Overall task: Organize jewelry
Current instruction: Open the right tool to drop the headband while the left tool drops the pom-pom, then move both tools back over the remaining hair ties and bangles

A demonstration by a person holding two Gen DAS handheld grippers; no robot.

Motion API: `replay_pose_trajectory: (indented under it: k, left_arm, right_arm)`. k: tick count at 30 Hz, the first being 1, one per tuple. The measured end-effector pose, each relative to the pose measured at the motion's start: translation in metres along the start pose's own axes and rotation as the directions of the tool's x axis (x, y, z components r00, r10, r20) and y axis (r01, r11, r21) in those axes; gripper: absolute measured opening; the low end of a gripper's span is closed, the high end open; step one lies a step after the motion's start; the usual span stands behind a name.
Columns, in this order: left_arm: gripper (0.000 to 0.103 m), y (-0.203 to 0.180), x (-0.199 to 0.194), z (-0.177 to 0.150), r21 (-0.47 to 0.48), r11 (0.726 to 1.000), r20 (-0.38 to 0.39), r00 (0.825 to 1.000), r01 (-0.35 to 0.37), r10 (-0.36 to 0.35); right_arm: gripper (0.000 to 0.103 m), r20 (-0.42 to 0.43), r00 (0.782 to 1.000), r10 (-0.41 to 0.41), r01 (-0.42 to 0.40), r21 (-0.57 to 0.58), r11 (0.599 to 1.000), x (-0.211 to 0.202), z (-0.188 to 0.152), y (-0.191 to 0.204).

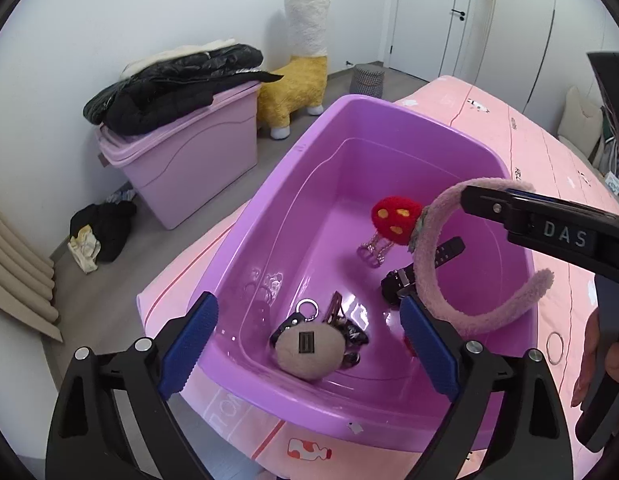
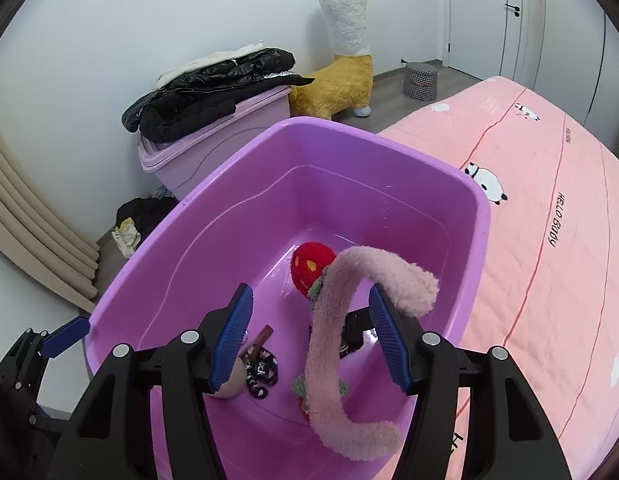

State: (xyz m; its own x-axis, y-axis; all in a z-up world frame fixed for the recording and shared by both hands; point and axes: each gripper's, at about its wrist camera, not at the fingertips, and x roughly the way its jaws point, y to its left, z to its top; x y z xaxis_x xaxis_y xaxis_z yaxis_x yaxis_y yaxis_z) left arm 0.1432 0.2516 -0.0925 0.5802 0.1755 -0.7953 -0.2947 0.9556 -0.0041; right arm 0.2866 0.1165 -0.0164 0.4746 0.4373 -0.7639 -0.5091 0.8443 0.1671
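Observation:
A purple bin (image 1: 269, 216) sits on the pink bed. In it lie a red strawberry plush (image 1: 395, 218), a beige pompom keychain (image 1: 309, 350), a black watch (image 1: 401, 284) and a brown hair clip (image 1: 335, 306). My left gripper (image 1: 309, 304) hangs open and empty over the bin's near rim. My right gripper (image 2: 309, 294) is over the bin, jaws apart. A fuzzy pink headband (image 2: 329, 344) hangs between its fingers and drapes over the right one, and the pads do not press on it. The left wrist view shows the headband (image 1: 425, 264) under the right gripper (image 1: 489, 196).
A silver ring (image 1: 555, 348) lies on the pink bed cover (image 2: 549, 240), right of the bin, near a person's hand (image 1: 597, 360). On the floor stand a lidded pink box with black jackets (image 1: 169, 92), a yellow plush alpaca (image 1: 297, 80) and a checked basket (image 1: 367, 78).

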Motion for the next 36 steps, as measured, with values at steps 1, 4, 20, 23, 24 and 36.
replay_pose_trajectory:
  k: [1, 4, 20, 23, 24, 36]
  left_arm:
    - [0.091, 0.001, -0.001, -0.001, -0.006, 1.000, -0.001, 1.000, 0.005, -0.005]
    - [0.091, 0.001, -0.004, -0.003, -0.012, 1.000, -0.003, 1.000, 0.006, -0.006]
    - [0.091, -0.004, -0.034, -0.009, -0.013, 1.000, 0.032, 0.999, 0.014, -0.014]
    - [0.091, -0.005, -0.041, -0.012, -0.010, 1.000, 0.039, 0.999, 0.018, -0.017]
    - [0.091, -0.005, -0.043, -0.013, -0.009, 1.000, 0.041, 0.999, 0.020, -0.019]
    - [0.091, -0.021, -0.080, -0.028, 0.030, 0.999, 0.083, 0.996, 0.040, -0.042]
  right_arm:
    - [0.058, 0.002, 1.000, -0.001, 0.001, 0.000, 1.000, -0.001, 0.000, -0.001]
    - [0.058, 0.002, 1.000, 0.014, -0.014, 0.019, 1.000, -0.005, -0.004, -0.004]
    - [0.058, 0.078, 0.995, 0.064, -0.068, 0.057, 0.996, -0.057, -0.018, -0.003]
    - [0.058, 0.087, 0.994, 0.061, -0.067, 0.066, 0.996, -0.067, -0.026, -0.004]
    - [0.058, 0.090, 0.994, 0.058, -0.064, 0.063, 0.996, -0.071, -0.028, -0.004]
    - [0.061, 0.132, 0.991, 0.019, -0.037, 0.128, 0.991, -0.117, -0.079, -0.021]
